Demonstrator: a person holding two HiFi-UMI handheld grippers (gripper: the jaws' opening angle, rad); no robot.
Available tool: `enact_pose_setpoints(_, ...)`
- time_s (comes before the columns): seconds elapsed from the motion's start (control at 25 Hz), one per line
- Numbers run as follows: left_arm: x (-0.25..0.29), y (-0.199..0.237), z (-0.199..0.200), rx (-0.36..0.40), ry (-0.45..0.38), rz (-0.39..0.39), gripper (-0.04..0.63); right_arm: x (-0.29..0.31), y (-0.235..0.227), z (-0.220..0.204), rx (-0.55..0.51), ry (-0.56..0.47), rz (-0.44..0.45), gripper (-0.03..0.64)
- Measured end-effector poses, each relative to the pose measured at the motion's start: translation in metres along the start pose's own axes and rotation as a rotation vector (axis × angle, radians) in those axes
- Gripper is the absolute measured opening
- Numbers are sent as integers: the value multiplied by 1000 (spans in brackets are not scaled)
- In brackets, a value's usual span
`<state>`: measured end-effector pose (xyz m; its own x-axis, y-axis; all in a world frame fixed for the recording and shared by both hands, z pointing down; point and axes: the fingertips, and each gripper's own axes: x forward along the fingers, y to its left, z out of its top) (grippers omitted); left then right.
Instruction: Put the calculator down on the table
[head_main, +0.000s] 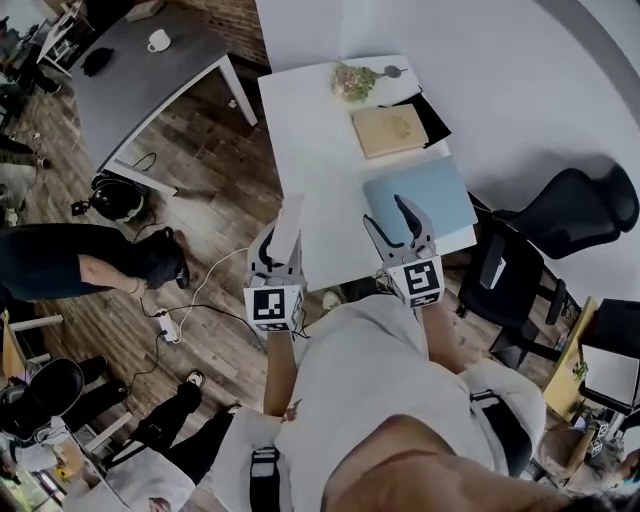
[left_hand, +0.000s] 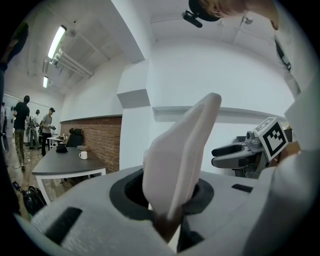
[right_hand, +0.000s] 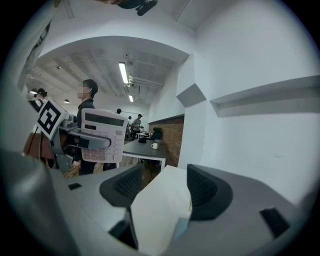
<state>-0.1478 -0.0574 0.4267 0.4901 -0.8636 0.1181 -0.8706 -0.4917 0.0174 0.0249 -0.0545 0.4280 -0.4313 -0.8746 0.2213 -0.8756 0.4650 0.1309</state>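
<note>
The left tongs (head_main: 280, 255) are closed to a narrow gap on the calculator (head_main: 289, 222), clamping its lower end so that the white body sticks out past the tips. In the left gripper view the calculator shows edge-on, as a slim pale slab rising between the dark pads. In the right gripper view its display and rows of keys face the right tongs (head_main: 386, 215). It is held up in the air and does not rest on anything. From the head view it lies over the near left edge of the white worktop (head_main: 310, 170), partly above the wooden floor (head_main: 215, 200). The right tongs stand wide apart and hold nothing, and in their own view only the bare white surface shows between the two ribbed pads. From above they hang over the near end of the white worktop, at the near edge of a light blue folder (head_main: 425, 195) that lies flat there. Beyond the folder lies a tan book (head_main: 390, 130), and past that a small leafy bunch (head_main: 354, 80) at the far end. The two tongs sit side by side, apart, each with its marker cube (head_main: 275, 305) toward the person. A black chair (head_main: 575, 210) stands to the right of the white worktop. To the upper left a grey worktop (head_main: 150, 90) carries a white cup (head_main: 158, 40).
</note>
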Motion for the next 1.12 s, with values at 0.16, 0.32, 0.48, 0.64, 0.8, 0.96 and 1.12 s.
enact_pose_setpoints(0.16,36,7,-13,-27,63,-5,84,31,-20,-9,27,27,33,272)
enact_pose_setpoints(0.32,73,9,-25,-50,116,-4,84,60,-44,-20,49,56,61,272)
enact_pose_setpoints(0.48,98,9,-41,-76,172,-9,84,81,-58,-35,76,91,95,272)
enact_pose_setpoints(0.64,121,8,-64,-123,232,-21,84,101,-64,-57,93,143,142,272)
enact_pose_setpoints(0.8,141,7,-91,-183,288,-35,84,120,-66,-77,110,188,177,272)
enact_pose_setpoints(0.96,159,6,-120,-249,340,-51,84,137,-70,-95,121,231,205,272)
enact_pose_setpoints(1.12,178,8,-146,-309,379,-55,84,152,-75,-114,124,273,229,272)
